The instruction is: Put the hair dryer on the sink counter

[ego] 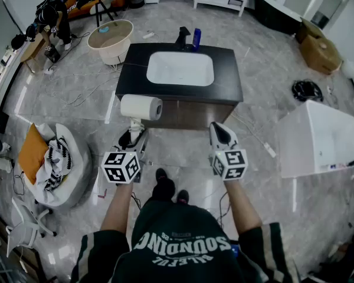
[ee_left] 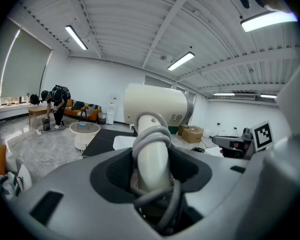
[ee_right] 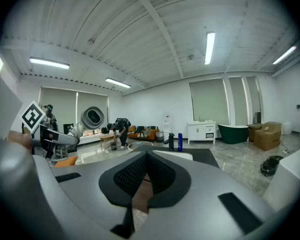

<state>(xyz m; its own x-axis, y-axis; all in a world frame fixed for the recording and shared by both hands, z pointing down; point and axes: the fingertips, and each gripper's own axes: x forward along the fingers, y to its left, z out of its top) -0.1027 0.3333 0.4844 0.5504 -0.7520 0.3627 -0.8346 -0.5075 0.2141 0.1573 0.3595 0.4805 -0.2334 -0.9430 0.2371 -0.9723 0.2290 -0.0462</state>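
Observation:
The white hair dryer (ego: 141, 107) is held upright in front of the black sink counter (ego: 224, 69), below its front edge. My left gripper (ego: 134, 135) is shut on its handle. In the left gripper view the handle, with its grey cord wound around it, stands between the jaws of the left gripper (ee_left: 152, 179), and the hair dryer's barrel (ee_left: 157, 104) lies crosswise above. My right gripper (ego: 221, 133) is level with it to the right, jaws together and empty. In the right gripper view the right gripper (ee_right: 146, 156) points at the counter, and the hair dryer (ee_right: 92, 118) shows at left.
The counter holds a white basin (ego: 180, 68), a black faucet (ego: 183, 38) and a blue bottle (ego: 196, 39). A round white tub (ego: 110, 40) stands to its left and a white box (ego: 318, 137) to its right. A cushion pile (ego: 53, 158) lies at left. A person (ego: 53, 16) bends over far back.

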